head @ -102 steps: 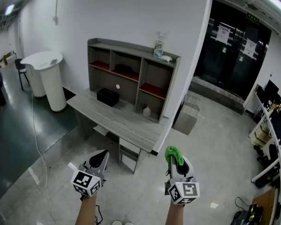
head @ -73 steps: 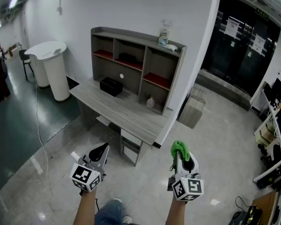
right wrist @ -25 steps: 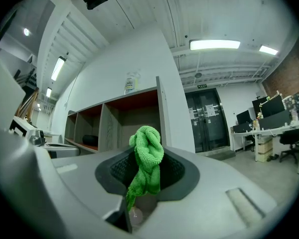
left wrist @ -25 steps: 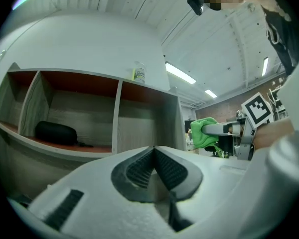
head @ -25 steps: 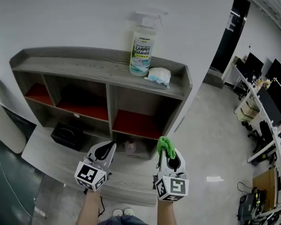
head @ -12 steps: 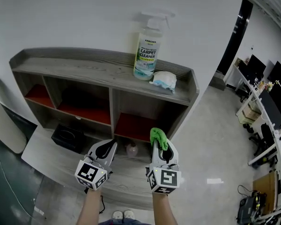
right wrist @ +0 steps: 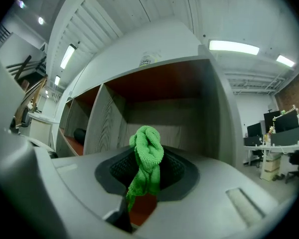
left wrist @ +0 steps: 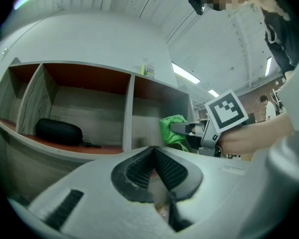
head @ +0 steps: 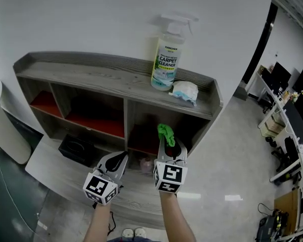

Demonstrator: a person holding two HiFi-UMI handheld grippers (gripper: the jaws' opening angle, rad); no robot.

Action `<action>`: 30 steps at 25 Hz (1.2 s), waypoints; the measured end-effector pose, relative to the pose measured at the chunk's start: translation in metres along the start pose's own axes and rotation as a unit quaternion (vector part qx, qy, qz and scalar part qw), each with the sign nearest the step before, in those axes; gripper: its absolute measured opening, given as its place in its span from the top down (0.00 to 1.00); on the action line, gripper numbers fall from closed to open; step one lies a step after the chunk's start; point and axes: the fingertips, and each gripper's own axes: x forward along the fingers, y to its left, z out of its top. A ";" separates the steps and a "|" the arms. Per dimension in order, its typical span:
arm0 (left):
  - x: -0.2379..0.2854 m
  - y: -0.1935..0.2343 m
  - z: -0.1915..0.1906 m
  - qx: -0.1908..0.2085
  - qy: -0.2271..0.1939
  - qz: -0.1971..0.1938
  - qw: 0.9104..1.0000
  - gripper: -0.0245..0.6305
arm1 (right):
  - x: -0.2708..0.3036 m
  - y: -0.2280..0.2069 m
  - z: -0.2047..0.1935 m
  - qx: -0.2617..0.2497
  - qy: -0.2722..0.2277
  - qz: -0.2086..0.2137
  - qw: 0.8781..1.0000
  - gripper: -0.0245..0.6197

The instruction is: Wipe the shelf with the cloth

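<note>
Green cloth point(head: 165, 131), pinched in the closed right gripper point(head: 166, 141), is being brought nearer the shelf's point(head: 91, 77) right-hand compartment than a moment ago. Wiping is probably being started, though no contact is showing yet. The left gripper point(head: 119, 159) is being held closed and empty below the shelf. A carpet cleaner spray bottle point(head: 167, 59) and a white wipe pack point(head: 185, 91) are crowding the shelf's top.
</note>
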 end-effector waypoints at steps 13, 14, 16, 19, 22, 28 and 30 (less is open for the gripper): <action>-0.018 0.020 -0.004 0.004 0.009 0.028 1.000 0.96 | 0.049 0.091 -0.054 -0.330 0.116 0.099 0.932 0.80; -0.020 0.022 -0.004 0.004 0.008 0.031 0.999 0.96 | 0.050 0.097 -0.057 -0.354 0.121 0.104 0.922 0.80; -0.023 0.025 -0.003 0.004 0.008 0.037 0.999 0.96 | 0.052 0.103 -0.060 -0.387 0.125 0.107 0.907 0.80; -0.028 0.030 -0.003 0.006 0.008 0.045 0.999 0.96 | 0.057 0.104 -0.056 -0.415 0.125 0.106 0.895 0.80; -0.033 0.036 -0.002 0.007 0.008 0.055 0.998 0.96 | 0.061 0.105 -0.043 -0.439 0.115 0.099 0.886 0.80; -0.041 0.045 -0.001 0.005 0.006 0.071 0.997 0.96 | 0.072 0.102 -0.001 -0.453 0.080 0.072 0.885 0.80; -0.042 0.045 -0.001 0.005 0.007 0.074 0.997 0.96 | 0.075 0.100 0.013 -0.453 0.070 0.063 0.886 0.80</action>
